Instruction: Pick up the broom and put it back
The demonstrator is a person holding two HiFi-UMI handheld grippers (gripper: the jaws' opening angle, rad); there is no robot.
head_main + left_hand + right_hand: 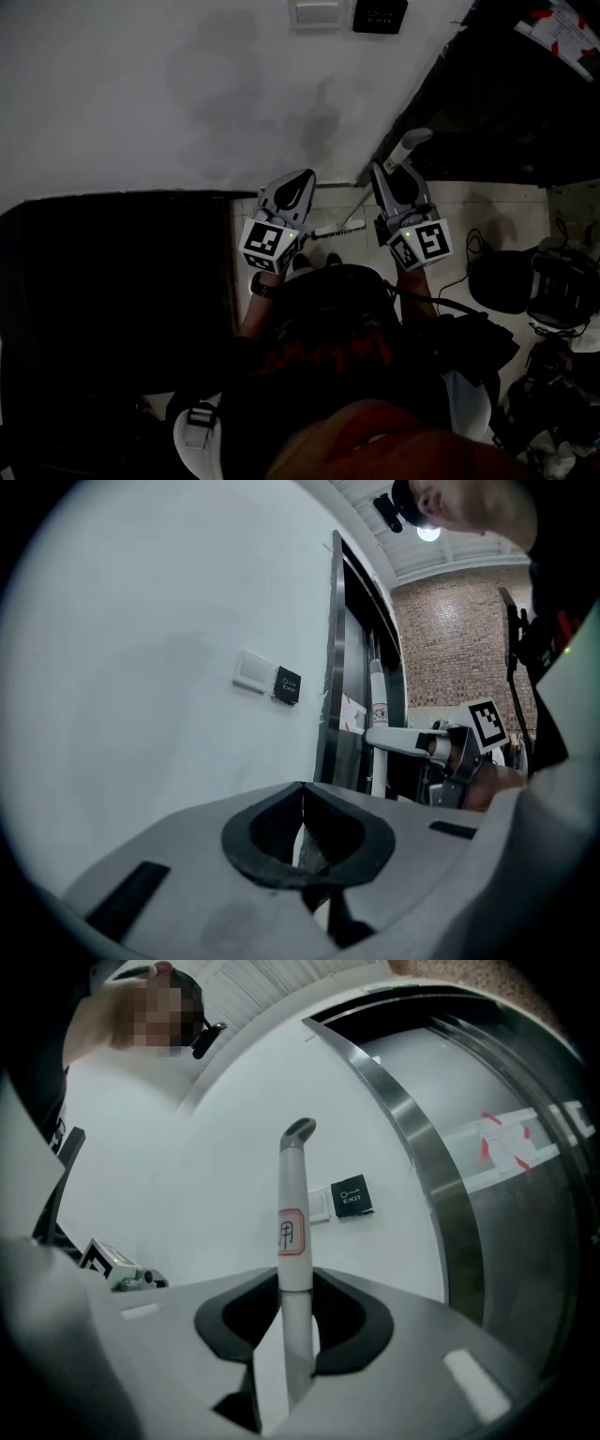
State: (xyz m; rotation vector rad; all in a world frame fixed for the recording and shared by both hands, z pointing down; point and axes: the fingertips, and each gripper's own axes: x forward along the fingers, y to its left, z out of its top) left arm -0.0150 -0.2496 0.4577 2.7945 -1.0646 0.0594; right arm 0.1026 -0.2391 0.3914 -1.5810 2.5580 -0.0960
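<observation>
The broom's white handle (292, 1241) stands upright between the jaws of my right gripper (298, 1283), which is shut on it just below a red-framed label. Its bent top end (413, 142) rises above the right gripper (389, 176) in the head view, and the brush end is hidden. From the left gripper view the handle (378, 726) shows beside the door frame, with the right gripper (448, 749) on it. My left gripper (300, 180) points at the white wall, a little left of the right one. Its jaws (302, 791) meet at the tips with nothing held.
A white switch plate (316, 11) and a black exit button (380, 14) sit on the wall ahead. A metal door frame (412, 1138) and dark glass door (506, 103) stand to the right. Bags and cables (502, 281) lie on the floor at right, and a dark patch (122, 272) at left.
</observation>
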